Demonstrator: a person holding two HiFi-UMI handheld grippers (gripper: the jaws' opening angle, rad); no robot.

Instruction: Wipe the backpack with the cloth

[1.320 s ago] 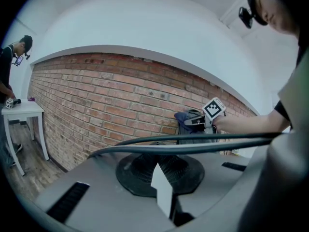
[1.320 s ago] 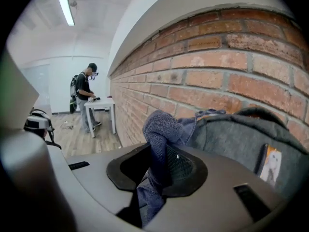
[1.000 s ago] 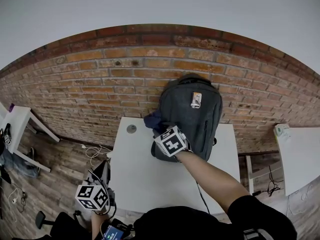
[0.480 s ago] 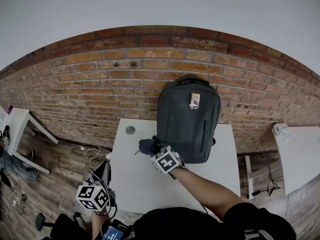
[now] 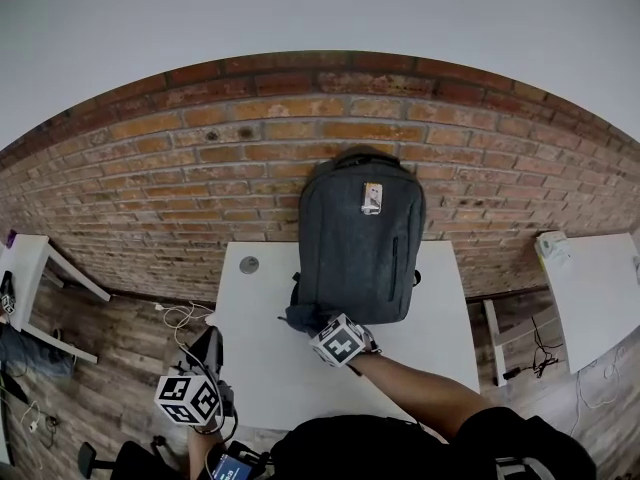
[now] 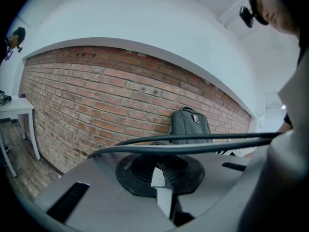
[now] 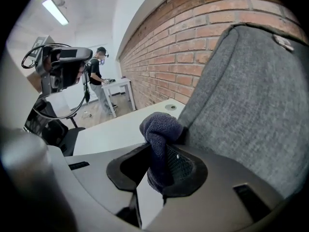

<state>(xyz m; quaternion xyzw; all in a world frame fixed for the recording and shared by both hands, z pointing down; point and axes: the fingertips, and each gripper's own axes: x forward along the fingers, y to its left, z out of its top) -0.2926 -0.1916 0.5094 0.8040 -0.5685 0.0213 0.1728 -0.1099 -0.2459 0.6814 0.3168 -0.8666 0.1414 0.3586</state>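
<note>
A grey backpack (image 5: 360, 238) stands upright on the white table (image 5: 262, 353), leaning against the brick wall; it fills the right of the right gripper view (image 7: 251, 110) and shows small and far in the left gripper view (image 6: 190, 124). My right gripper (image 5: 318, 326) is shut on a dark blue cloth (image 7: 161, 139), which presses against the backpack's lower left corner (image 5: 303, 316). My left gripper (image 5: 190, 400) hangs low off the table's front left corner, its jaws together with nothing between them.
A round cable hole (image 5: 249, 265) sits in the table's back left. White side tables stand at far left (image 5: 25, 258) and far right (image 5: 590, 298). Cables (image 5: 180, 318) lie on the wooden floor. A person (image 7: 99, 76) stands in the distance.
My right gripper has dragged the cloth down the backpack's left side, from its mid-left edge to the bottom left corner. The left gripper has stayed put.
</note>
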